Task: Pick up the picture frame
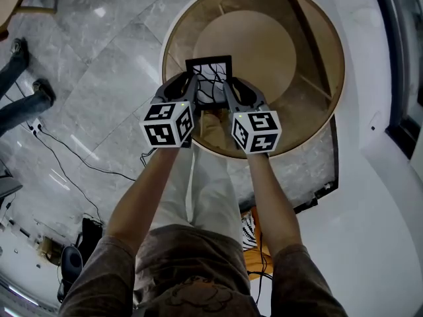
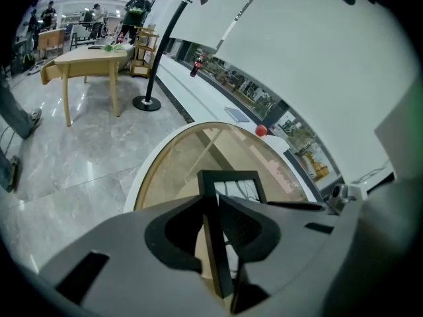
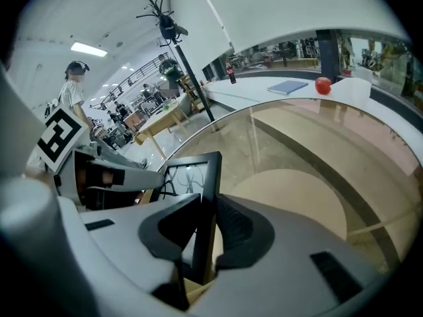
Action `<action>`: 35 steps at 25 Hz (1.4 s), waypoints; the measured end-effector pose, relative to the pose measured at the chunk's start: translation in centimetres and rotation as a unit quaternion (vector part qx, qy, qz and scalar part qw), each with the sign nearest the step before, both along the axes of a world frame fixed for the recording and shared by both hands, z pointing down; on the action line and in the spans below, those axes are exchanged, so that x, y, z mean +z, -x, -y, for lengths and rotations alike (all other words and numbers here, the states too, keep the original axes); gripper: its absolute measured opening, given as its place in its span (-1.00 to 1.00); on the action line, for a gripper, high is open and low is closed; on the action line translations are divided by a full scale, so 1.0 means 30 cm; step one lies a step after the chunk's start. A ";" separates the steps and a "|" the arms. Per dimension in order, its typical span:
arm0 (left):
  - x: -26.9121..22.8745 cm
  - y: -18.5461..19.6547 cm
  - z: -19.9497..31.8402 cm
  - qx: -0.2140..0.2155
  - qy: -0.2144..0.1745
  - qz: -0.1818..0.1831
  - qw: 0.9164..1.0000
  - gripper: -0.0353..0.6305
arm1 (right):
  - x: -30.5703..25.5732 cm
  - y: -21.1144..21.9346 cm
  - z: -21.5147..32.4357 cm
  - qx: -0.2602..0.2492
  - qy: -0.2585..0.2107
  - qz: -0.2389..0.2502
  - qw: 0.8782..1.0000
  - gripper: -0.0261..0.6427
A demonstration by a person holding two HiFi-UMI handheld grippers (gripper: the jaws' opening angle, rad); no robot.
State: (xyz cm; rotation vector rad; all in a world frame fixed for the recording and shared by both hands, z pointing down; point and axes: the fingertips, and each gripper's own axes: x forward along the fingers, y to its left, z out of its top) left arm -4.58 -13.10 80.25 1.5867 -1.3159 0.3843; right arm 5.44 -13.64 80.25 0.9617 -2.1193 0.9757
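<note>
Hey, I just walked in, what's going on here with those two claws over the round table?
A person holds a claw in each hand and is working both on a small black picture frame over a round glass-topped table. The left claw is closed on the frame's left edge and the right claw on its right edge, with the frame upright between them. I cannot tell whether it has come off the tabletop yet.

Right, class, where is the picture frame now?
Head view centre: the picture frame, over the round table's near side, held between left gripper and right gripper.
</note>
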 end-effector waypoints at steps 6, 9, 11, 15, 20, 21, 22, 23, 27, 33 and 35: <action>-0.091 0.008 0.012 0.007 -0.018 0.000 1.000 -0.64 | -0.090 0.007 0.007 0.015 -0.016 0.005 1.000 -0.66; -0.165 0.013 0.019 0.011 -0.026 0.000 1.000 -0.64 | -0.161 0.010 0.011 0.025 -0.021 0.010 0.999 -0.66; -0.231 0.016 0.018 0.013 -0.033 0.000 0.999 -0.64 | -0.217 0.012 0.008 0.031 -0.023 0.013 0.999 -0.66; -0.394 0.024 0.024 0.013 -0.055 -0.001 0.998 -0.64 | -0.359 0.018 0.010 0.041 -0.039 0.017 0.998 -0.66; -0.646 0.025 0.052 0.021 -0.100 0.001 0.995 -0.65 | -0.602 0.019 0.035 0.051 -0.078 0.018 0.995 -0.66; -0.696 0.023 0.059 0.024 -0.110 0.001 0.994 -0.65 | -0.652 0.018 0.041 0.054 -0.088 0.019 0.995 -0.66; -0.747 0.021 0.067 0.026 -0.121 0.001 0.992 -0.65 | -0.702 0.015 0.048 0.057 -0.098 0.019 0.993 -0.67; -0.799 0.017 0.074 0.029 -0.131 0.000 0.991 -0.65 | -0.754 0.011 0.054 0.060 -0.108 0.020 0.992 -0.66; -1.008 -0.018 0.051 0.043 -0.164 0.003 0.985 -0.65 | -0.954 -0.024 0.028 0.072 -0.134 0.026 0.988 -0.67; -1.241 -0.063 0.036 0.076 -0.216 0.013 0.973 -0.65 | -1.167 -0.065 0.013 0.088 -0.173 0.037 0.980 -0.67; -1.310 -0.072 0.014 0.083 -0.228 0.017 0.970 -0.65 | -1.231 -0.072 -0.006 0.088 -0.183 0.040 0.978 -0.67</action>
